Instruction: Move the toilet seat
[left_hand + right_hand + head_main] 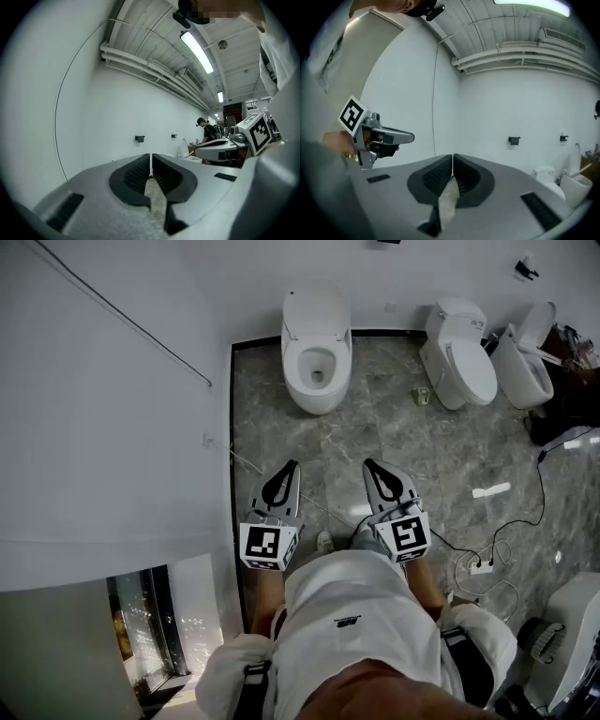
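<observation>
toilet seat [294,362] seemingly down on the nearest toilet [317,401], well ahead by the wall [234,287]. stood short of it, so held left gripper [289,470] and right gripper [373,468] level and drawn in, both pressed together on nothing, probably until within reach.

Bare floor [347,442] ahead to toilet [317,352]; wall [112,427] close left.

Steep overhead view, two level close-ups
</observation>
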